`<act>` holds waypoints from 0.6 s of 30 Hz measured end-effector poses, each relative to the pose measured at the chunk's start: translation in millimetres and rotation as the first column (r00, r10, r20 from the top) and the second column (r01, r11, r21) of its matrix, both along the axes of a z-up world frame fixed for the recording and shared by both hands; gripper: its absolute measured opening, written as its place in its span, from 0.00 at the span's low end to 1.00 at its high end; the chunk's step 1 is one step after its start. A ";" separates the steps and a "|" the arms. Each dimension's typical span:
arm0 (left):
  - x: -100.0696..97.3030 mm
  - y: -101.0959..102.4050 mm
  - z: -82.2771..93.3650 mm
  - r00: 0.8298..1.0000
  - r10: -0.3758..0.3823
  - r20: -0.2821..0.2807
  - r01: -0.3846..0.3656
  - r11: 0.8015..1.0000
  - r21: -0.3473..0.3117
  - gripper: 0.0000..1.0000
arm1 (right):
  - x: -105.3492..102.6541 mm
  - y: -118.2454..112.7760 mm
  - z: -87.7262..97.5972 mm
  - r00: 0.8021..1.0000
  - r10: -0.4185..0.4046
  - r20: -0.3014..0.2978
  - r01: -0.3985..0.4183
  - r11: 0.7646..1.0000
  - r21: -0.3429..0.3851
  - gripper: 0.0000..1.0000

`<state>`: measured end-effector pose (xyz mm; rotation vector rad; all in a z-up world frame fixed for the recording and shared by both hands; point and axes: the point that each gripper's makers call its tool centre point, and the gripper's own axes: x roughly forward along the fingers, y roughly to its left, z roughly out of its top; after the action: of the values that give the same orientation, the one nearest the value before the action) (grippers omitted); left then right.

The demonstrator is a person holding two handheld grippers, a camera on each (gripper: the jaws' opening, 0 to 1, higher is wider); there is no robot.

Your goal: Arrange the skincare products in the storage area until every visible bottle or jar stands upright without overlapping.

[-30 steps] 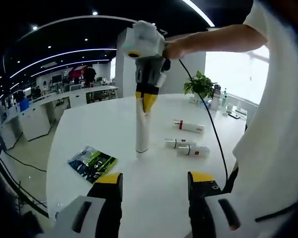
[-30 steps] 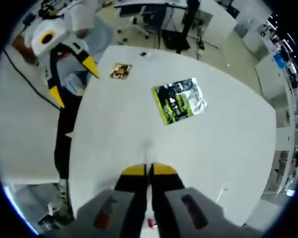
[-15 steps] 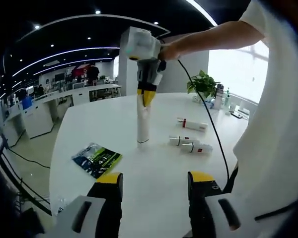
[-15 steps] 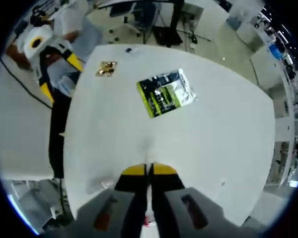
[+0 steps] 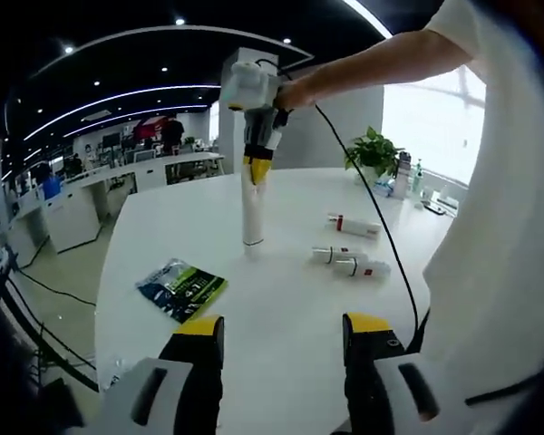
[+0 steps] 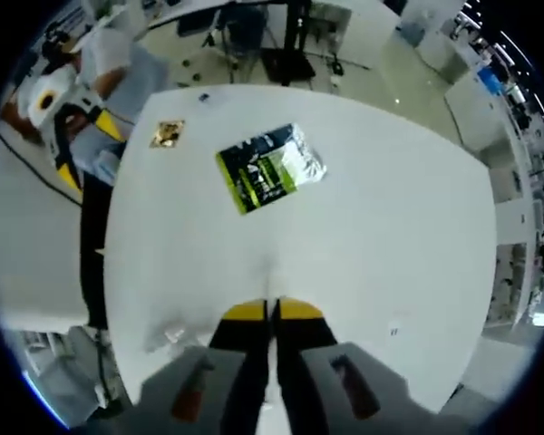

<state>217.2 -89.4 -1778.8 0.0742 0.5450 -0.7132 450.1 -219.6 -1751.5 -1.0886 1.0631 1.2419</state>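
My right gripper (image 5: 254,171) is shut on the top of a white tube (image 5: 251,215), holding it upright with its cap at or just above the white table (image 5: 281,299). Three more white tubes lie flat to the right: one with a red band (image 5: 354,226), and a pair side by side (image 5: 331,256) (image 5: 363,267). My left gripper (image 5: 283,333) hovers open and empty near the table's front edge. In the right gripper view the shut jaws of the right gripper (image 6: 273,313) point straight down at the table (image 6: 390,236), and the left gripper (image 6: 84,149) shows at the upper left.
A green printed packet (image 5: 181,288) (image 6: 270,168) lies flat on the table's left side. A small gold sachet (image 6: 167,134) sits near the table edge. The right gripper's black cable (image 5: 385,236) hangs over the lying tubes. A potted plant (image 5: 372,154) stands at the far edge.
The right gripper has carried the upright tube away from me and slightly left across the table. The left gripper stays open in place.
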 end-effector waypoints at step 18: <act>4.4 12.8 -1.4 1.000 0.028 -0.013 -0.028 1.000 0.010 0.53 | 33.7 -5.6 9.7 1.000 -0.023 0.009 0.023 1.000 -0.017 0.00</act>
<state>221.6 -76.6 -1780.2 0.0710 0.5608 -0.6837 483.7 -225.2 -1741.8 -1.0906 1.0786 1.2109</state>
